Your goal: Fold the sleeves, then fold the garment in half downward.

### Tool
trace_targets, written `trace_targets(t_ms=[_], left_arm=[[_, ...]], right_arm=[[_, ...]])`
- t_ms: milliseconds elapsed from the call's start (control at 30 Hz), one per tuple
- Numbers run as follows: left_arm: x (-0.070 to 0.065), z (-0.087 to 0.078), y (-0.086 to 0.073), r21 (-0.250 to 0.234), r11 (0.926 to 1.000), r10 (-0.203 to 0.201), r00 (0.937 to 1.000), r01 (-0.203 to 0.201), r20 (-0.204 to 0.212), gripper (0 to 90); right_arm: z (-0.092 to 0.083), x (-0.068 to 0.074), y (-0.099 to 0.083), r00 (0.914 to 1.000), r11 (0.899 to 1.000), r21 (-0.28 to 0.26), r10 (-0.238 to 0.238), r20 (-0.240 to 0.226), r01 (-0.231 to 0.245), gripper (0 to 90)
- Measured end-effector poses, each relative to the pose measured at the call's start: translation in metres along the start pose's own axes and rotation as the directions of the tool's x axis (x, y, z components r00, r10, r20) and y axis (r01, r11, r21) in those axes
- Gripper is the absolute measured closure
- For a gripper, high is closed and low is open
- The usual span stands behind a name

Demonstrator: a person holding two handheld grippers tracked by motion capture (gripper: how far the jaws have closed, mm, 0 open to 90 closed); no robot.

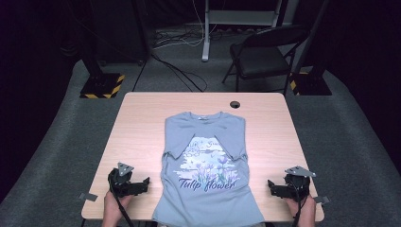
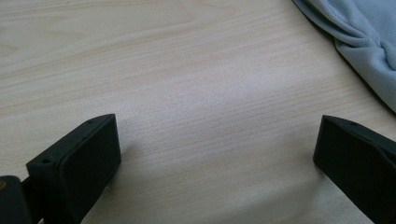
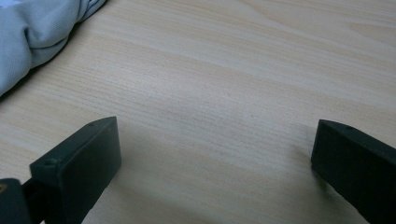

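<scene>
A light blue T-shirt (image 1: 205, 170) with a flower print and the words "Tulip flower" lies face up in the middle of the wooden table (image 1: 142, 123), both sleeves folded inward, its hem hanging over the near edge. My left gripper (image 1: 142, 185) rests on the table just left of the shirt, open, with bare wood between its jaws; a fold of the shirt (image 2: 364, 42) shows at the upper right of the left gripper view. My right gripper (image 1: 273, 187) rests right of the shirt, open and holding nothing; the shirt's edge (image 3: 32, 32) lies at the upper left of the right gripper view.
A round cable hole (image 1: 234, 104) sits near the table's far edge. Beyond the table stand a black folding chair (image 1: 265, 56), a metal stand (image 1: 206, 33) with cables on the floor, and two posts with yellow-black striped bases (image 1: 101, 85).
</scene>
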State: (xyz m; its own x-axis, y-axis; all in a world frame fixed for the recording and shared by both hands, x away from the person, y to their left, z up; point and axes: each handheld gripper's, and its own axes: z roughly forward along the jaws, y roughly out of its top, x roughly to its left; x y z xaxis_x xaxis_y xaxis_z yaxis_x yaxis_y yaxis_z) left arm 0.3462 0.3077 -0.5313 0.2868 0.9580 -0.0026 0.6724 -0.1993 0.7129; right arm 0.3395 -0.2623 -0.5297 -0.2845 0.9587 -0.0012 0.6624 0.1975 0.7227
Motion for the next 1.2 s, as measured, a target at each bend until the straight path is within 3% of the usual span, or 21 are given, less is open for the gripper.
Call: trace_targets(t_ms=[567,767,967,1200], left_arm=[[0.001,0.001,0.001,0.000,1.0000,-0.002,1.0000,0.002,-0.001,0.2],[0.001,0.004,0.005,-0.003,0.9998,-0.021,0.9997,0.021,-0.013,0.8],[0.004,0.009,0.010,-0.021,0.9981,-0.058,0.9983,0.058,0.004,1.6],[-0.002,0.016,0.018,-0.024,0.9994,-0.024,0.9997,0.025,0.010,1.6]], right_arm=[[0.001,0.000,0.001,0.9998,1.000,0.004,-0.010,-0.015,0.010,0.0],[0.003,0.002,0.003,0.9993,1.000,0.003,-0.027,-0.025,0.027,0.3],[0.009,0.009,0.010,0.9987,0.999,0.000,-0.039,-0.033,0.039,1.7],[0.019,0.019,0.022,0.9964,0.999,-0.001,-0.045,-0.072,0.045,1.6]])
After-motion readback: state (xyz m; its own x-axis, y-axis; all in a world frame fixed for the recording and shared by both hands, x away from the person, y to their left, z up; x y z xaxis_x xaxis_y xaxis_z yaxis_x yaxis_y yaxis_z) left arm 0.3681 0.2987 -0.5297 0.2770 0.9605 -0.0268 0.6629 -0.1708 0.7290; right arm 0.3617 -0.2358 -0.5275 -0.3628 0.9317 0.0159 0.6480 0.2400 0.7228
